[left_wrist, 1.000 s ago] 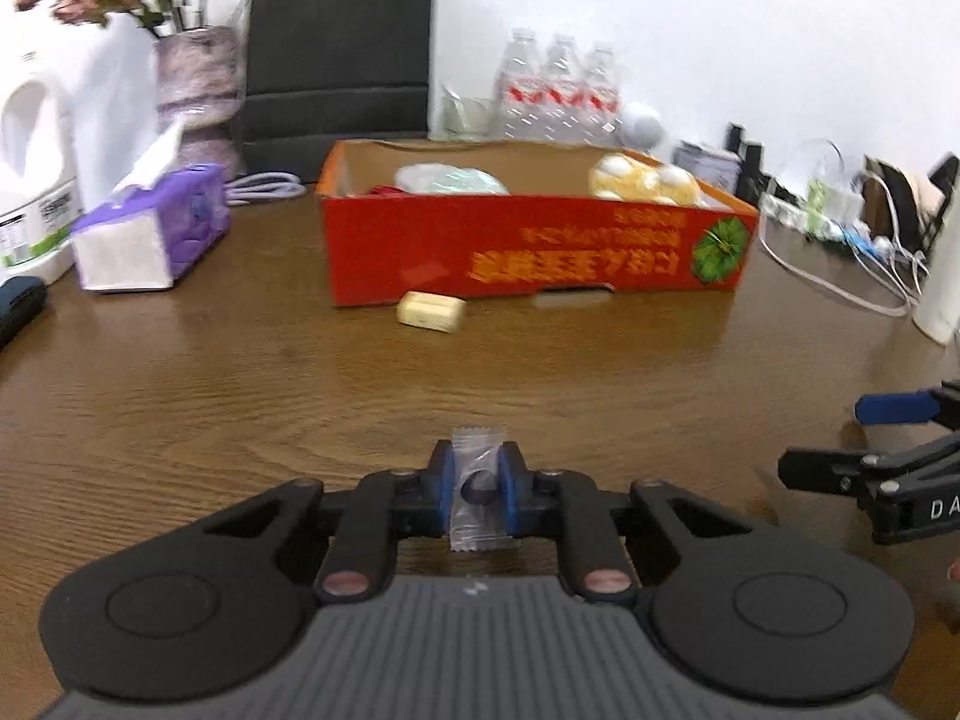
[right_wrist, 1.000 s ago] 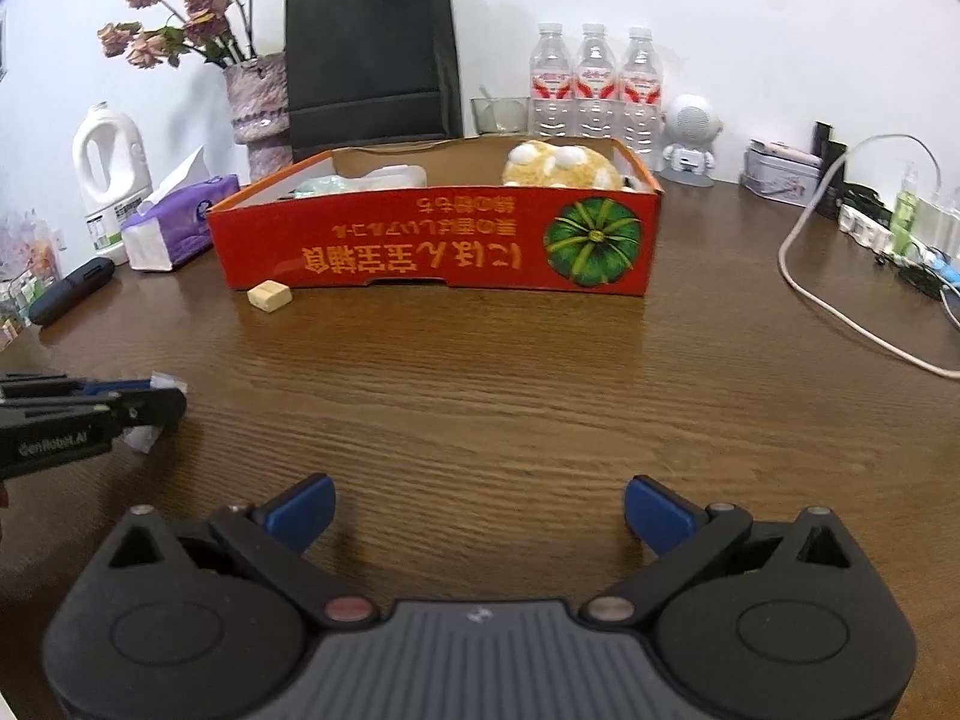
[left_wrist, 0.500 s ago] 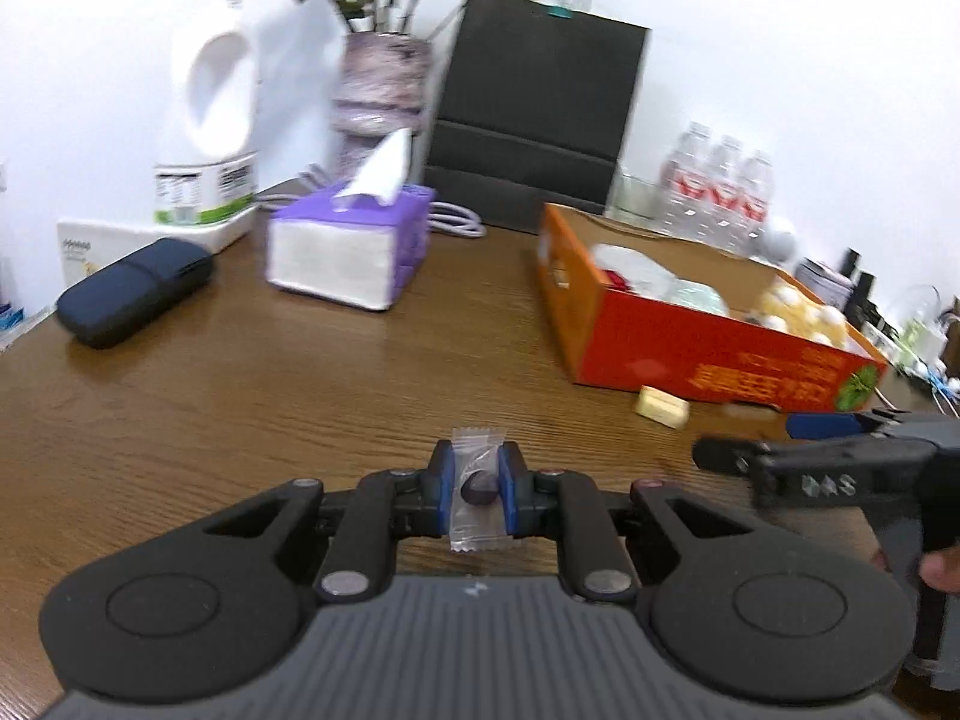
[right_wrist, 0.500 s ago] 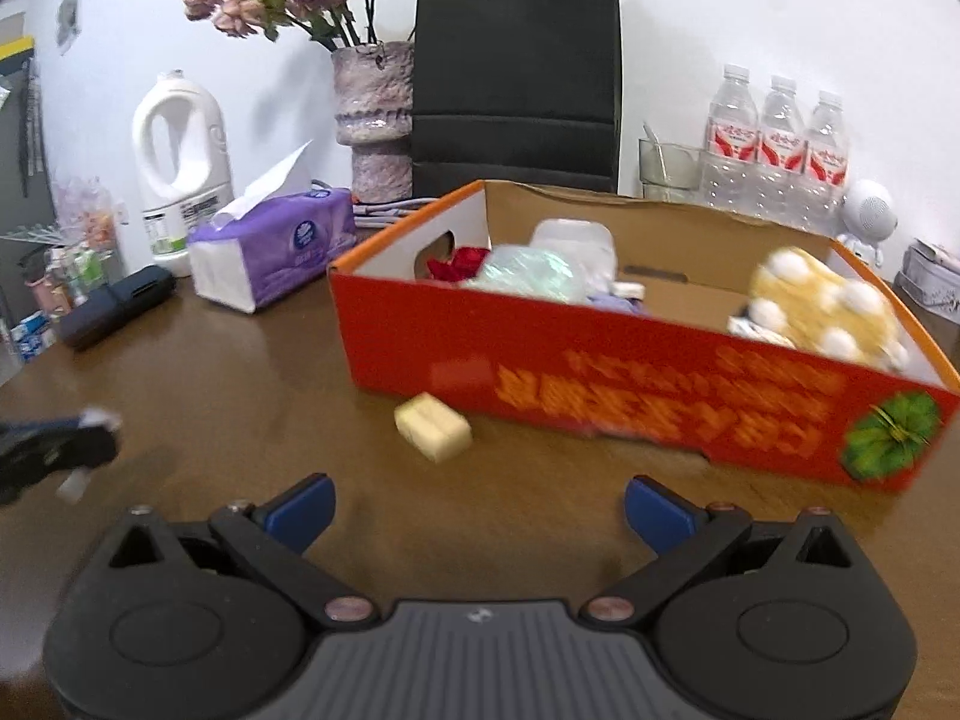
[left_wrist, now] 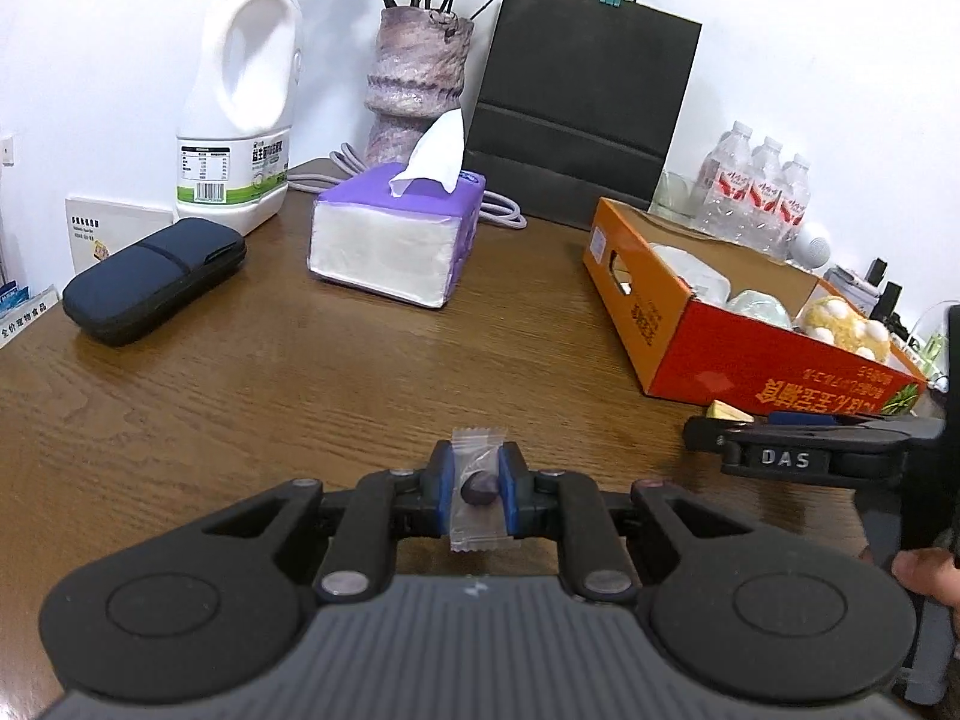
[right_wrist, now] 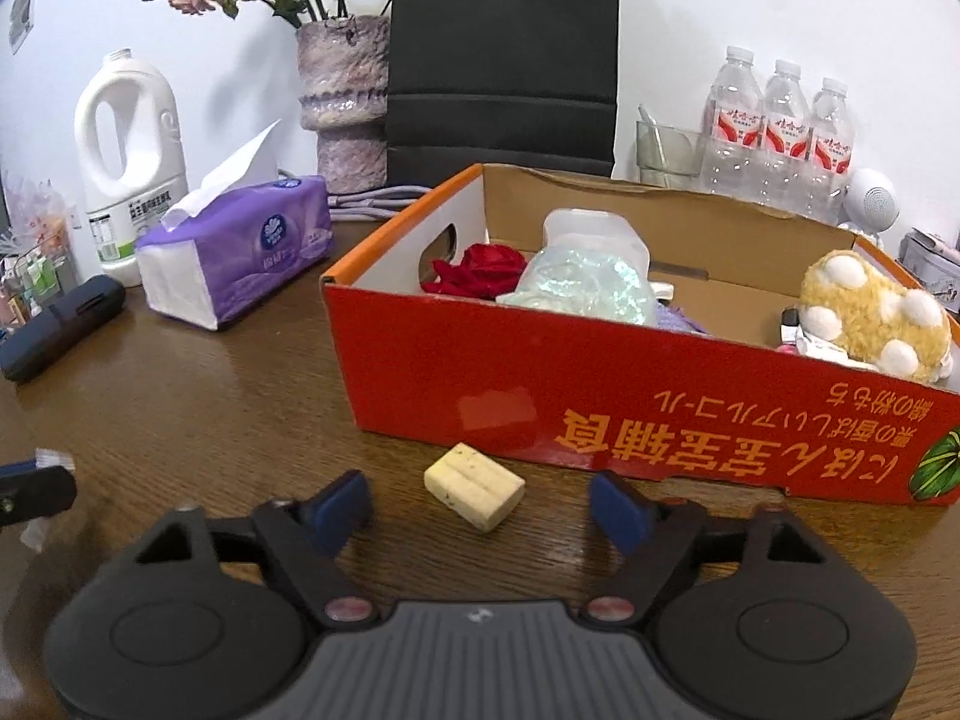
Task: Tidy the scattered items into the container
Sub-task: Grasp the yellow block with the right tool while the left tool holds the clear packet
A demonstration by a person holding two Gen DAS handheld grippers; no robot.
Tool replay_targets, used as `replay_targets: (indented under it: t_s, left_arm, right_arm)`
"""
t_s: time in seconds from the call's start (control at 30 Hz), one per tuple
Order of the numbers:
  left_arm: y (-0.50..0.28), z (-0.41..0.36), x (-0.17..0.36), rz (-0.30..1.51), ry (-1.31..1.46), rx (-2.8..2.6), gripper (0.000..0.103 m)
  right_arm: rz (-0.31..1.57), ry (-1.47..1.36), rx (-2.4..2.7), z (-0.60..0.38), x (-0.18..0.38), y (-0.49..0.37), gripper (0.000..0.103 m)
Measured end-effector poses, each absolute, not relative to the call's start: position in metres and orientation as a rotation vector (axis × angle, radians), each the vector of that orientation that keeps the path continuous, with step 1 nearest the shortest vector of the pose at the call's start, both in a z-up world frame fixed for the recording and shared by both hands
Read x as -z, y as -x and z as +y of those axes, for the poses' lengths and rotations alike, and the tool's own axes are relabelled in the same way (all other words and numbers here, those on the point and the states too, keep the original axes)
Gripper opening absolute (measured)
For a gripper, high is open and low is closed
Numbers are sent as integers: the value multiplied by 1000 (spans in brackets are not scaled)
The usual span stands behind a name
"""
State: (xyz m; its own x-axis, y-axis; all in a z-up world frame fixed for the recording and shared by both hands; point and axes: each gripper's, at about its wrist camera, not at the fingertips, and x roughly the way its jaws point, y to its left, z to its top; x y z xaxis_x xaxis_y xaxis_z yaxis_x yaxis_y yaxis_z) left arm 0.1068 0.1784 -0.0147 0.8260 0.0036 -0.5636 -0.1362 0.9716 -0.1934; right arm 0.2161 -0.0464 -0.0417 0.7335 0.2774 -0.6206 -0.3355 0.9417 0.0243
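L gripper point(left_wrist: 475, 487) is clamped nearly shut on a clear wrapped candy point(left_wrist: 478, 485), w/ the dark sweet pinched between the blue pads & wrapper ends sticking out above and below; it's held over bare table point(left_wrist: 270, 396).

R gripper point(right_wrist: 480, 507) has its jaws closing but not yet touching anything; a pale yellow block point(right_wrist: 474, 484) lies on the table between the fingertips, w/ gaps both sides. The block sits just in front of the box point(right_wrist: 630, 402), near its front wall, not in it. In the L view the R gripper shows at far right, side-on, w/ a bit of the person's hand point(left_wrist: 927, 573) behind it.

The box is red-orange cardboard, open top, print upside down. Inside: red rose point(right_wrist: 477, 270) at the L end, pale green crinkly bag point(right_wrist: 585, 288) next to it, white tub point(right_wrist: 591, 234) behind, yellow plush point(right_wrist: 870, 315) at the R end.

Further L: purple tissue pack point(left_wrist: 396, 240), dark case point(left_wrist: 153, 279), white jug point(left_wrist: 243, 102). At the back by the wall: vase point(right_wrist: 345, 102), black bag point(right_wrist: 501, 54), 3 water bottles point(right_wrist: 780, 132).
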Motion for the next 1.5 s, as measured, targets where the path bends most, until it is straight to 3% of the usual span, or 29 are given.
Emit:
replay_targets:
  t_s: [0.1,0.2,0.7,1.5]
  left_arm:
    - [-113,181,17,601,229,-81,17]
    - [-118,183,17,602,228,-92,17]
    - [-121,171,18,586,206,-94,17]
    - [-100,20,2,593,124,239,17]
  right_arm:
    - [664,84,-338,-46,41,-218,65]
    - [651,89,-347,-44,40,-217,35]
    - [608,29,-383,-81,27,-194,34]
    - [575,-23,-250,-233,16,-119,34]
